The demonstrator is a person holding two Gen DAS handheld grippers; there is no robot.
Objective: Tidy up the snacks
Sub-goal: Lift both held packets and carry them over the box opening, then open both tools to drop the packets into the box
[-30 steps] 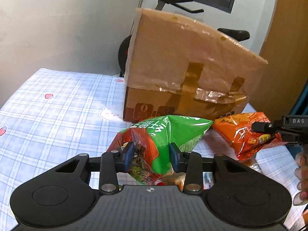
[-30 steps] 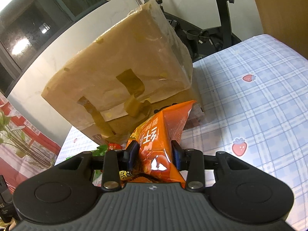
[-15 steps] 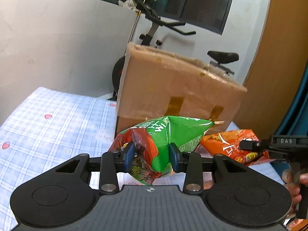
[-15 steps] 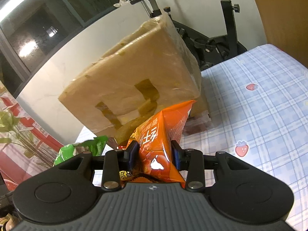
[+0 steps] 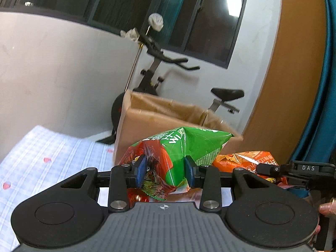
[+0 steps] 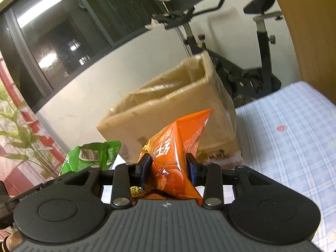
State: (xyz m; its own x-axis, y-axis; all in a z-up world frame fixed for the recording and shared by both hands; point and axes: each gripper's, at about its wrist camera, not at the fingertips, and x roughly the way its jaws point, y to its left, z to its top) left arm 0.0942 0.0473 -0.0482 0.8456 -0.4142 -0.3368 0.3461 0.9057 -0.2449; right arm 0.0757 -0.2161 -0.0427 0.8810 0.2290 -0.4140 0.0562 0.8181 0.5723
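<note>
We had raised both bags until the cardboard box's (image 5: pixel 168 113) open top came into view, so dropping them in looked close. Our left gripper (image 5: pixel 164 171) pinched the green snack bag (image 5: pixel 189 145), our right gripper (image 6: pixel 168 169) the orange snack bag (image 6: pixel 178 145); both hung just short of the box's near rim, with free room above

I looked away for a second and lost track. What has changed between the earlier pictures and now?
Both grippers have risen: the cardboard box sits lower in both views, and its open top now shows instead of only its taped side. Nothing was taken or let go. The left gripper still pinches the green snack bag, the right gripper the orange snack bag. The box stays on the checked cloth.
</note>
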